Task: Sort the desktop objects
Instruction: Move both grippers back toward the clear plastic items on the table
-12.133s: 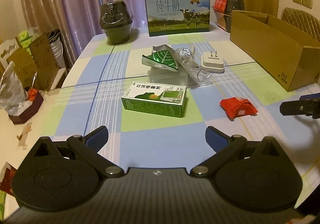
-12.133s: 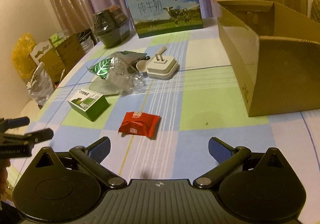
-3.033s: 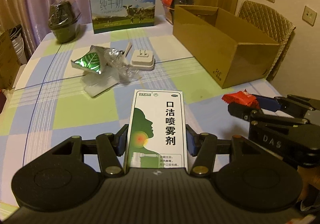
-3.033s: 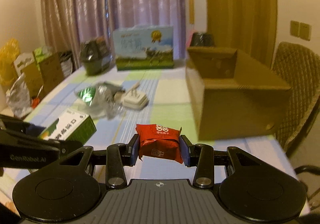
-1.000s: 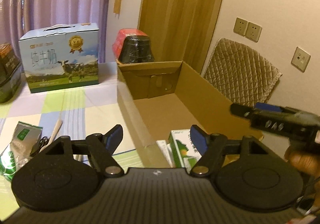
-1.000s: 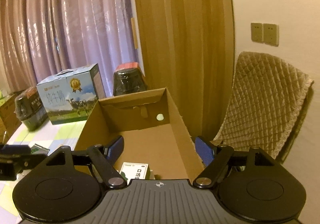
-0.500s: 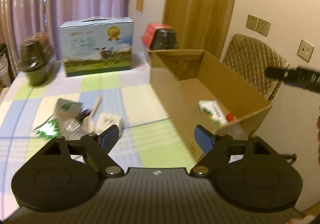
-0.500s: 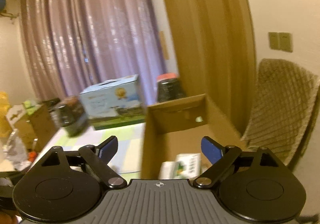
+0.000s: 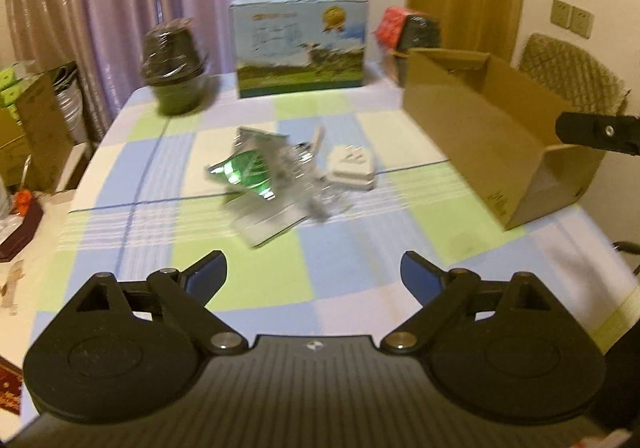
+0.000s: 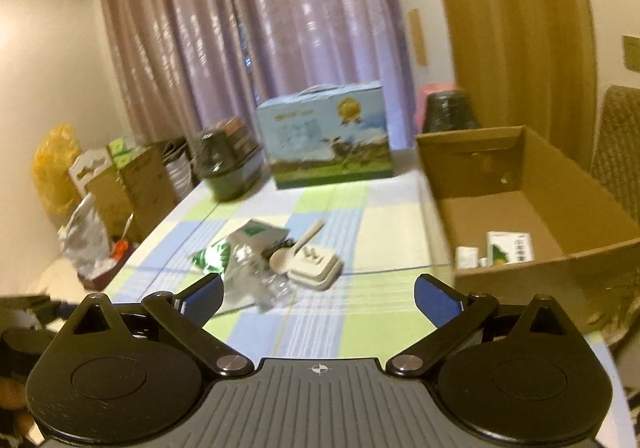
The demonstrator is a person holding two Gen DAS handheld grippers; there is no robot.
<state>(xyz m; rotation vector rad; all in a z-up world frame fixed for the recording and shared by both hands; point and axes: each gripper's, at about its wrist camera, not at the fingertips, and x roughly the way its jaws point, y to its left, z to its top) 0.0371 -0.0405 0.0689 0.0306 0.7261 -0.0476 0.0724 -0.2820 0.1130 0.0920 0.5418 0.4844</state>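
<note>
We see both empty grippers, left gripper and right gripper, opening their fingers wide, with the white charger lying ahead, slightly right of the left one.

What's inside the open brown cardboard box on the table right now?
In the open brown cardboard box, a green-and-white carton lies beside a small white item. The near wall covers the rest of the floor.

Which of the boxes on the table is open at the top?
The plain brown cardboard box at the right edge: its top is open and small cartons lie inside. The blue milk carton case with the handle is closed.
</note>
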